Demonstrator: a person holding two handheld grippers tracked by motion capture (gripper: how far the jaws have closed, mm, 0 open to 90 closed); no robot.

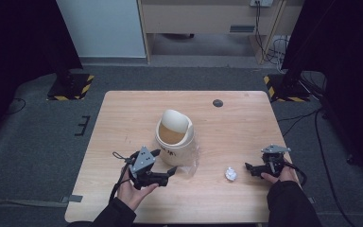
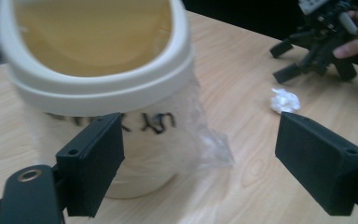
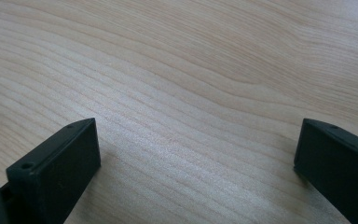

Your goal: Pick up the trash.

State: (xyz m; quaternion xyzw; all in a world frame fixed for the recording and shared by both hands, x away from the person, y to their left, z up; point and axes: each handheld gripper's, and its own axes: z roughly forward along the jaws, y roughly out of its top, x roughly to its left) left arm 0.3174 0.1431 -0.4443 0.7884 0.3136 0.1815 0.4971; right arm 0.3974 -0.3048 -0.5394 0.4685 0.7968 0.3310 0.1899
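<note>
Bin (image 1: 175, 137) count is one: a small cream desktop trash bin with a swing lid tilted open, sitting about mid-table on the light wood table (image 1: 123, 109). There's black writing on its side, too blurry in the left gripper view to read. A bit of clear plastic liner (image 2: 212, 142) sticks out at its base on the side toward the paper.

One crumpled white paper ball (image 1: 230, 174) lies on the wood well right of the bin, near the front edge.

Two grippers, one per hand. The left gripper (image 1: 170, 172) is low over the table just in front of the bin, jaws spread wide with nothing between them; in its own view the bin's body sits behind the left jaw, though I can't tell if it's touching. The right gripper (image 1: 248, 167) sits just right of the paper ball, pointing toward it, jaws also spread apart and empty, bare wood between them in its own view.

One small dark round spot (image 1: 218, 103) sits near the table's far edge.
</note>
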